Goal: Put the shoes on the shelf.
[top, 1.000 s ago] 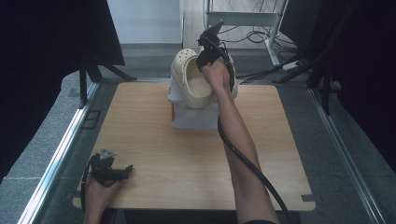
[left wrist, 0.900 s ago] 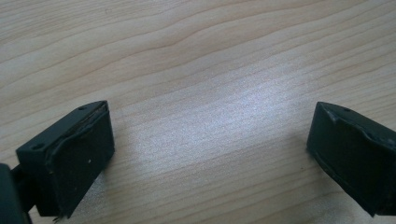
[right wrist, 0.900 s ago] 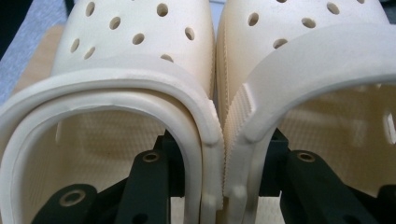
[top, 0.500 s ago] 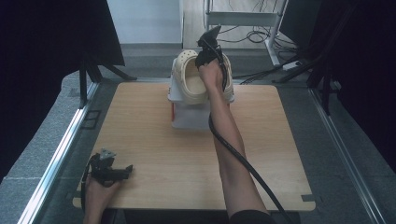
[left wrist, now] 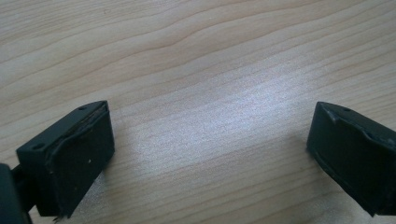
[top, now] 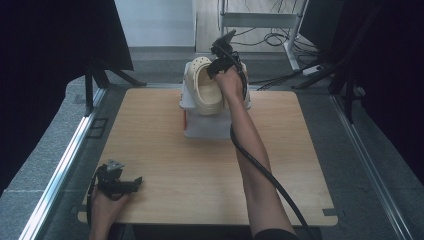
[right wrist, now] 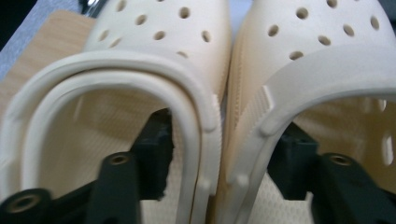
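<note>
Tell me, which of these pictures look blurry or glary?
Left gripper view: a pale sheen of glare on the wooden table, jaws near the lens slightly soft. Right gripper view: the cream clogs are soft and close. High view: sharp in the middle, dark at both sides.

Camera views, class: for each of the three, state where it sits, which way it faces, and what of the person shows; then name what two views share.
High view: above the table, facing forward and down; both forearms, left gripper, right gripper.
Left gripper view: on that gripper, facing bare tabletop; its jaws wide apart.
Right gripper view: facing two cream clogs; one jaw inside each.
Shared: clogs, high and right gripper views.
</note>
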`<state>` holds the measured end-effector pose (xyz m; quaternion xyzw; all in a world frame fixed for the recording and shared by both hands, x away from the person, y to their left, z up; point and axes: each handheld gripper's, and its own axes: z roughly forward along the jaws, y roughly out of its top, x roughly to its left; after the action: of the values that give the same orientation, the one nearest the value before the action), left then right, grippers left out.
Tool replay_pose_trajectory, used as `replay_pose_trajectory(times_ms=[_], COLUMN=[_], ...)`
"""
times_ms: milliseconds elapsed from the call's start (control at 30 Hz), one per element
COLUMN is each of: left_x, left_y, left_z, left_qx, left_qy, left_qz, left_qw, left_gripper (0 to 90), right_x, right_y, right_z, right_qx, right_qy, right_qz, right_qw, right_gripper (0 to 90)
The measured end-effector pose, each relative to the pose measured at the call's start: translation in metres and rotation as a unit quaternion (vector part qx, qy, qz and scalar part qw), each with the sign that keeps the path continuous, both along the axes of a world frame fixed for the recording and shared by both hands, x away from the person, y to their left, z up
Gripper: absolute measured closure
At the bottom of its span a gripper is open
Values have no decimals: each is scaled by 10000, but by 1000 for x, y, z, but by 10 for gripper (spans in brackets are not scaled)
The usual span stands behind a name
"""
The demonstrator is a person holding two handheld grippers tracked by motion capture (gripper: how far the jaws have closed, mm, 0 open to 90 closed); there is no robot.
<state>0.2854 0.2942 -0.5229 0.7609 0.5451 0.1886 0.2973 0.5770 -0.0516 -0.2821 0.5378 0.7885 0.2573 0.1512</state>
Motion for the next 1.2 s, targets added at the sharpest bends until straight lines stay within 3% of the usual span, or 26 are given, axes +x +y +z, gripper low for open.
replay_pose_trajectory(times_ms=[200,533,867,1200], left_x=[0,0,0,0], left_y=[0,0,0,0], left_z=[0,0,0,0], left_qx=[3,5,1,2], left_qy=[11,3,10,10], left_qz=[-7,-1,-6,-6], left_qw=[10000,10000,10000,10000], left_gripper=[7,7,7,7], right_x=[-9,-25,-46,-70], right_y=[-2,-4,-15,-29], right_z=[7,12,19,15], right_qx=[-203,-453,-397,-297], right_qy=[-103,-293,-446,-422], right_qz=[355,773,1107,1447], right_qw=[9991,9956,9921,9881], right_gripper=[310,243,211,152])
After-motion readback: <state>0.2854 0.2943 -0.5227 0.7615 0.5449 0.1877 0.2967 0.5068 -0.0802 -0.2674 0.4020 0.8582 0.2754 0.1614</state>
